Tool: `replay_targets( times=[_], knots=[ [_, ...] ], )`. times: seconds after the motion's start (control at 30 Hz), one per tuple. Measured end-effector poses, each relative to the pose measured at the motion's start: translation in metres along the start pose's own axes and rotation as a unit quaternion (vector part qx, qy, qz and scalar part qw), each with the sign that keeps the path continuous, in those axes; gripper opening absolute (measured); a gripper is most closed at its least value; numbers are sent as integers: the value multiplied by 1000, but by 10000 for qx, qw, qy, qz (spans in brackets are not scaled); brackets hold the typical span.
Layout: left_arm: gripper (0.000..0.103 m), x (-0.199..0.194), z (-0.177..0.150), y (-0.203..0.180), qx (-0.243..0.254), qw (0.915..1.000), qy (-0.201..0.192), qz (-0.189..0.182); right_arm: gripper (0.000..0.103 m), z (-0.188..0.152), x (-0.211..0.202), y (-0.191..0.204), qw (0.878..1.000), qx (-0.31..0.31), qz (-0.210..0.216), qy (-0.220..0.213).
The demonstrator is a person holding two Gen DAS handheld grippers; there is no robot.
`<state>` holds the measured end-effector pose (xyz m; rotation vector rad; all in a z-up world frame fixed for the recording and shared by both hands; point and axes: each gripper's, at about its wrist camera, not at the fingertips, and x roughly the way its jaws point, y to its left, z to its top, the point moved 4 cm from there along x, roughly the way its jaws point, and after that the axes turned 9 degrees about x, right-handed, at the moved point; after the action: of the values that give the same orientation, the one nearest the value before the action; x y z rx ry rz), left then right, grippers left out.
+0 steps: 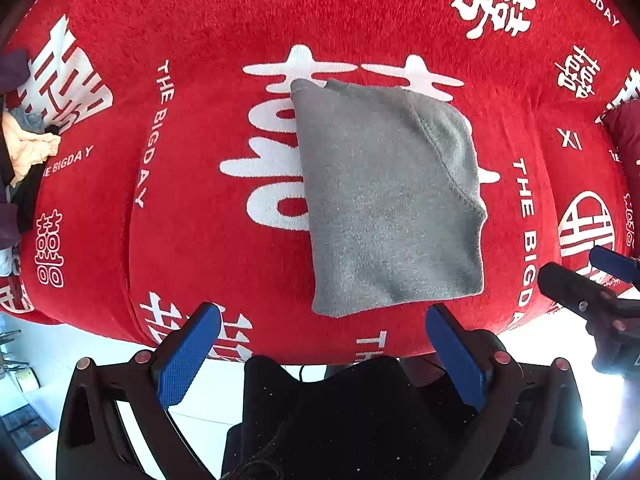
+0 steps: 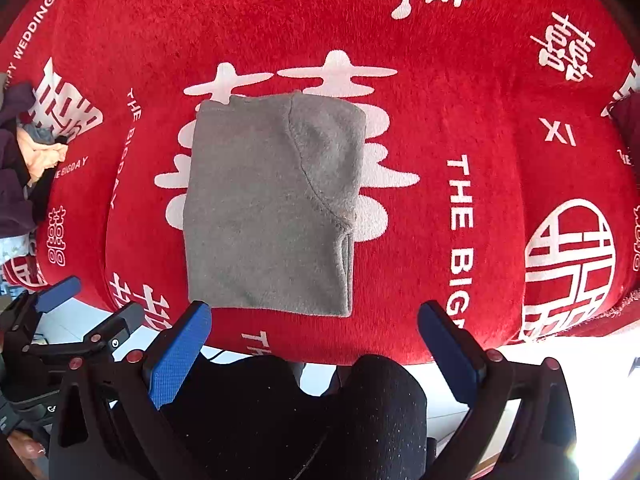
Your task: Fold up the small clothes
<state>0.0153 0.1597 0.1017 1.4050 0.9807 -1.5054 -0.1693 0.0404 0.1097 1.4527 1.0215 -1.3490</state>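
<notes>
A small grey fleece garment (image 1: 388,196) lies folded into a rough rectangle on the red cover, with a curved seam across its right part. It also shows in the right wrist view (image 2: 268,208). My left gripper (image 1: 322,320) is open and empty, just short of the garment's near edge. My right gripper (image 2: 314,316) is open and empty, its left blue pad (image 2: 180,356) close to the garment's near left corner. The right gripper also shows at the right edge of the left wrist view (image 1: 592,280); the left gripper shows at the lower left of the right wrist view (image 2: 92,304).
The red plush cover (image 1: 200,220) with white characters and "THE BIGDAY" lettering spans a cushioned seat. A pile of other clothes (image 1: 24,148) lies at the far left, also in the right wrist view (image 2: 28,160). A dark red cushion (image 1: 624,132) sits at right. My dark-clad knees (image 2: 320,408) are below.
</notes>
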Motion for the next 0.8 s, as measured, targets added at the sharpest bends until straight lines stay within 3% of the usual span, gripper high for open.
replay_targets(
  times=[0.8],
  knots=[
    [102, -16, 4, 7, 97, 9999, 17, 135, 103, 6, -12, 21, 9994, -195, -277, -85]
  ],
)
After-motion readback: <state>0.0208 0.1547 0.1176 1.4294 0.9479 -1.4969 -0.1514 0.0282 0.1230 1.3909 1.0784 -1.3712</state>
